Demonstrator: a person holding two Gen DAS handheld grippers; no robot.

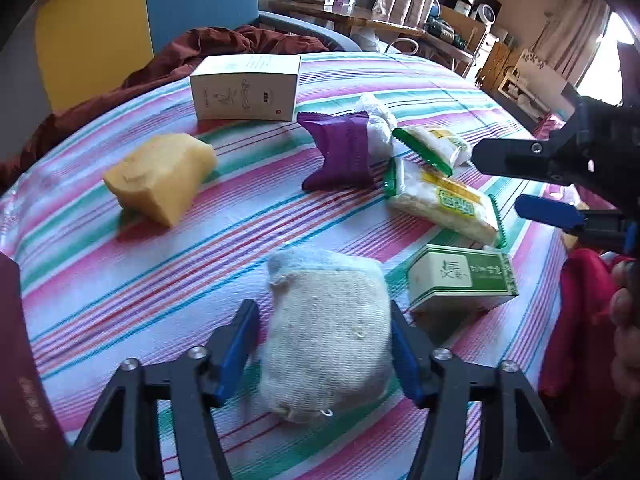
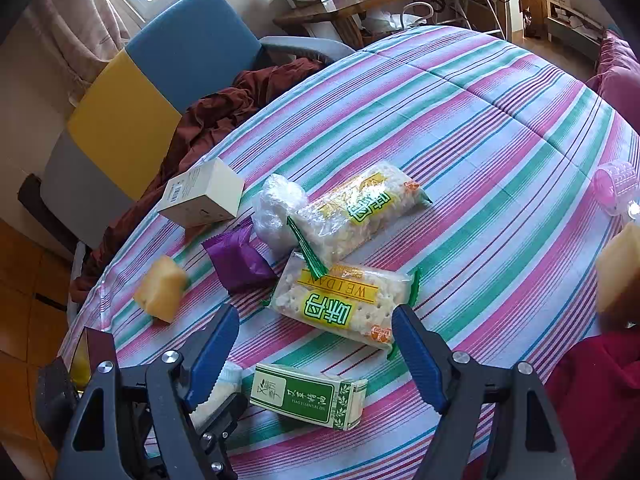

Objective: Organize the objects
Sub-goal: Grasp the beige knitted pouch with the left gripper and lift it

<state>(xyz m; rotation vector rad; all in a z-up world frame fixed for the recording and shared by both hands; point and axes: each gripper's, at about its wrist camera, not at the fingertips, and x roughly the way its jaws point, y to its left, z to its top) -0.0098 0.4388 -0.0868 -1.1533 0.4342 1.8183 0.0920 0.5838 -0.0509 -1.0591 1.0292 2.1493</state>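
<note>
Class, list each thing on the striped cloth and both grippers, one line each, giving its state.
Left gripper: astride the loofah pad, right finger touching, grip unclear.
Right gripper: open, empty.
Loofah pad: lying flat.
Green box: closed, on its side.
White box: closed, on its long side.
Purple packet: sealed, crumpled.
Cracker packs: sealed, ends overlapping.
Yellow sponge: lying loose.
Plastic wad: crumpled.

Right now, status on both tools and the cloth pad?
Left tool straddling beige woven cloth pad, grip unconfirmed. Right tool open, empty, above green-and-white carton. Nothing in the way.
</note>
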